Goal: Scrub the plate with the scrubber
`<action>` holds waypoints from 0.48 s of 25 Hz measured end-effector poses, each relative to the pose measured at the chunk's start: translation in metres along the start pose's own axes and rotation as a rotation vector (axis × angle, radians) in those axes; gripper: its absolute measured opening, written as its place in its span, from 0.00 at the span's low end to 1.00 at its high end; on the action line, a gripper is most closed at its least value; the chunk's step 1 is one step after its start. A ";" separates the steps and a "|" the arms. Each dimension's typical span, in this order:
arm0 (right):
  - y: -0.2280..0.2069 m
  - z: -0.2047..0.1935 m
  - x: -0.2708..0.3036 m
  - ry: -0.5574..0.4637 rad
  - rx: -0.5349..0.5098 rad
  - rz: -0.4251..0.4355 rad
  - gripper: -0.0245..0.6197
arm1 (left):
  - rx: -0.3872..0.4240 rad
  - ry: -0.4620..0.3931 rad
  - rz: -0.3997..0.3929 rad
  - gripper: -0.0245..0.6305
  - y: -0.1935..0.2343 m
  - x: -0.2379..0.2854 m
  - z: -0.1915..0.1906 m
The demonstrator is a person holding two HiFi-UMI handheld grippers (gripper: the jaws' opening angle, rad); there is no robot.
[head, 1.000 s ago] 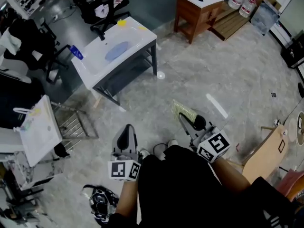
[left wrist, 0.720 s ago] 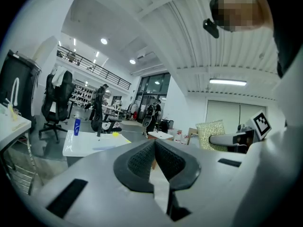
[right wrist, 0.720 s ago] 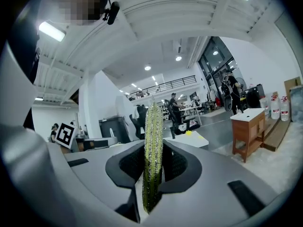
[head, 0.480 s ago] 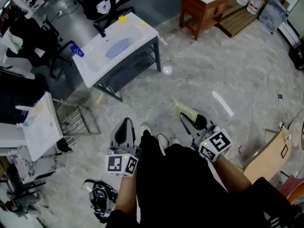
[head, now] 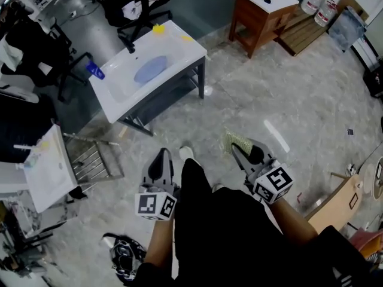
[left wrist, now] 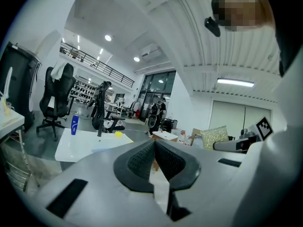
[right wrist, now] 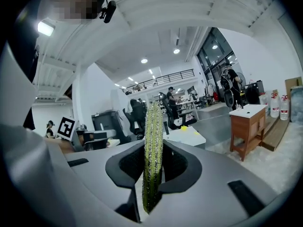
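Observation:
A blue plate (head: 149, 70) lies flat in the white sink unit (head: 116, 98) across the floor, far ahead of both grippers. My right gripper (head: 238, 146) is shut on a thin green scrubber (head: 237, 141), which stands edge-on between the jaws (right wrist: 152, 155) in the right gripper view. My left gripper (head: 160, 162) is shut with nothing between its fingers (left wrist: 154, 150). Both grippers are held at waist height over the marble floor, pointing toward the sink.
On the sink rim sit a black faucet (head: 128, 42), a blue bottle (head: 95, 70) and a yellow object (head: 157, 29). A wooden side table (head: 262, 11) stands at the back right, a wire rack (head: 93, 158) and a white board (head: 42, 169) at the left, a bag (head: 122, 257) by my feet.
The person has walked forward: the sink unit and the wooden table have come nearer in the head view. Both grippers kept their grip and pose.

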State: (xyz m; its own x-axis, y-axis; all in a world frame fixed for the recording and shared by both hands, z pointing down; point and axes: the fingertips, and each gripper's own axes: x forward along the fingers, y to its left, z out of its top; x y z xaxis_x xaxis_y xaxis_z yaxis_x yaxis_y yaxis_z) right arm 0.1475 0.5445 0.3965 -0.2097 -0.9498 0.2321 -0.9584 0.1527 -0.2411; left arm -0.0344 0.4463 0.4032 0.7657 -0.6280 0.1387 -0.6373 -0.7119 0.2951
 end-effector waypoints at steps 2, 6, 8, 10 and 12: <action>-0.009 0.005 0.023 0.012 0.011 -0.009 0.13 | -0.005 0.000 -0.011 0.04 0.016 0.020 0.004; -0.021 0.023 0.075 0.000 0.018 -0.019 0.13 | -0.023 -0.008 -0.006 0.04 0.058 0.056 0.018; -0.026 0.034 0.104 0.010 0.016 -0.019 0.13 | -0.028 -0.016 0.003 0.04 0.081 0.072 0.028; -0.028 0.044 0.134 0.022 0.027 -0.009 0.13 | -0.030 -0.022 0.014 0.04 0.103 0.086 0.039; -0.029 0.053 0.161 0.027 0.033 -0.005 0.13 | -0.031 -0.026 0.025 0.04 0.123 0.096 0.050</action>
State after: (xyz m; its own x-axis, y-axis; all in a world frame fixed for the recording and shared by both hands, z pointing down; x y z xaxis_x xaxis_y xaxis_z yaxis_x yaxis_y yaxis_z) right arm 0.1520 0.3726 0.3911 -0.2104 -0.9429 0.2584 -0.9526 0.1382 -0.2711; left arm -0.0436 0.2826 0.4060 0.7468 -0.6538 0.1218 -0.6530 -0.6859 0.3212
